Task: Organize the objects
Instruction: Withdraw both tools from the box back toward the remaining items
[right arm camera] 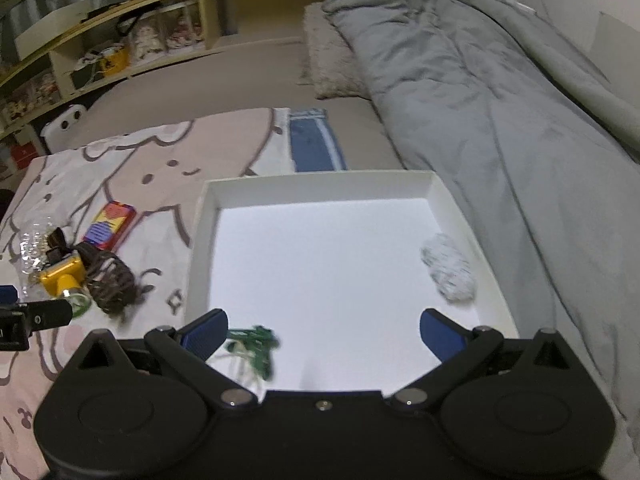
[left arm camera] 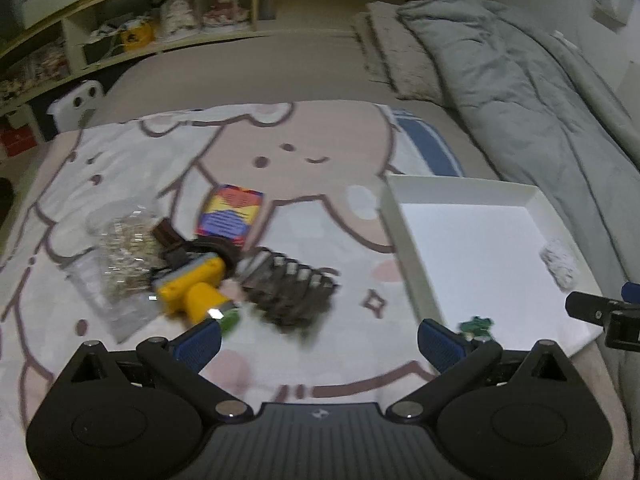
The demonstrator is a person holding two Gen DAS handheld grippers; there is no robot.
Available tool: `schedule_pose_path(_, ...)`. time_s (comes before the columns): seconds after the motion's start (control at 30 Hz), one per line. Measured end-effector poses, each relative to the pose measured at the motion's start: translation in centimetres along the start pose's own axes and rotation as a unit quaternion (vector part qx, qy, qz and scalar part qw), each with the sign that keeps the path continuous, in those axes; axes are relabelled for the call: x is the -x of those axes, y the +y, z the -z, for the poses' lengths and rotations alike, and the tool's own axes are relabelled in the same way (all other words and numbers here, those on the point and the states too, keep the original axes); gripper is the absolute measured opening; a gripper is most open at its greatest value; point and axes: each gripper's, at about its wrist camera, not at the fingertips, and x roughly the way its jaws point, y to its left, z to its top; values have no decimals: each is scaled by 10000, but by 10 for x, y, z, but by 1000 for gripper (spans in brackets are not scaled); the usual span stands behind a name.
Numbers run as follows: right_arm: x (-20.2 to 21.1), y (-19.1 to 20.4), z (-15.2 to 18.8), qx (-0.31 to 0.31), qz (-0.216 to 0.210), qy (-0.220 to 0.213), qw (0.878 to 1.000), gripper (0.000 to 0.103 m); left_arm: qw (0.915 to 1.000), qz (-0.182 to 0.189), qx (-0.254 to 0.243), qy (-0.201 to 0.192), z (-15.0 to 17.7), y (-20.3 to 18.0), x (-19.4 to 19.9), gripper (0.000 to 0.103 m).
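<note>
— Where's the green piece?
— Just ahead of the right gripper (right arm camera: 324,332), by its left finger, inside the white tray (right arm camera: 208,216)'s near corner. Jaws wide, holding nothing.
— The left gripper (left arm camera: 320,340)?
— Equally spread, empty; the yellow toy (left arm camera: 192,284), dark bundle (left arm camera: 288,288) and colourful box (left arm camera: 232,216) lie ahead-left on the blanket (left arm camera: 120,152).

- Left wrist view looks forward low over the bed, the object pile close at 11 o'clock.
- Right wrist view sits above the white tray (right arm camera: 208,240), facing 12 o'clock.
- Both share tray, pile, shelf (left arm camera: 160,40).
</note>
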Motion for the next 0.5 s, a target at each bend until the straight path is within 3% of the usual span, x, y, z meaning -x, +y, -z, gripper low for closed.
schedule_pose_path(0.5,-6,87,-23,373,-612,-171,9973,103,9969,-594,434,-269,-5,94,25,103)
